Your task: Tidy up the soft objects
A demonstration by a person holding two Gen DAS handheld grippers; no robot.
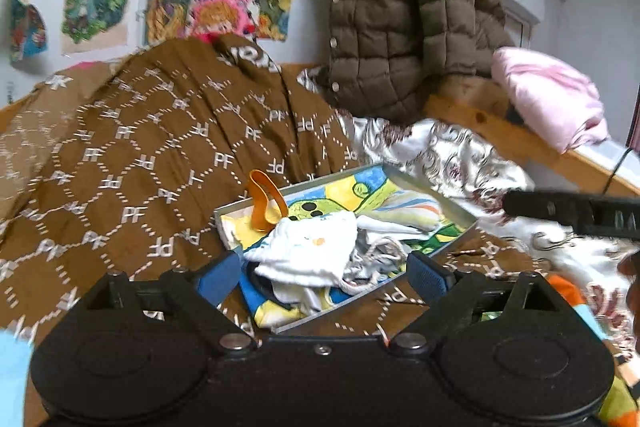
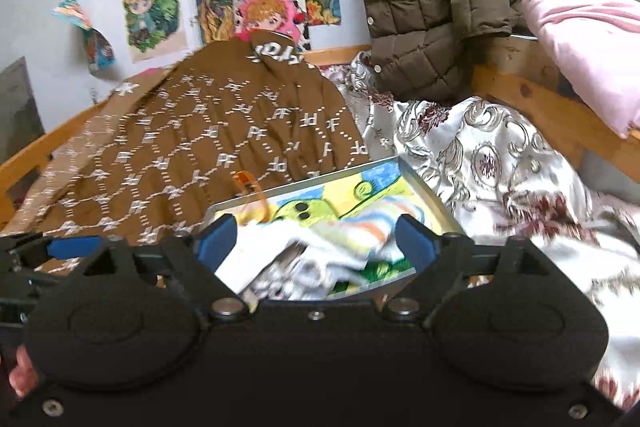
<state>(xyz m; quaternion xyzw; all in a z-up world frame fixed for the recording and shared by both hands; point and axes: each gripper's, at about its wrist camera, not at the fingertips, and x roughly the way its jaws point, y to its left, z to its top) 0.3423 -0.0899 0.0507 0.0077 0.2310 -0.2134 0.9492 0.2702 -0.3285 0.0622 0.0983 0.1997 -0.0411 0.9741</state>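
Both the left tool [image 1: 324,277] and right tool [image 2: 316,241] are hovering released over the tray [image 1: 434,193], at 6 o'clock on the bed, where soft cloths [image 1: 312,247] are lying gathered for sorting.

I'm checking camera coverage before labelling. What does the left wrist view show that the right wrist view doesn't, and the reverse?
Only the left wrist view: the right gripper entering from the right edge, side-on, its opening unclear there, and a sharp look at the white garment.

Only the right wrist view: the left gripper at the left edge and a thumb.

Both: the box, orange band, brown blanket, quilted jacket, pink pillow, with each camera's own jaws open.
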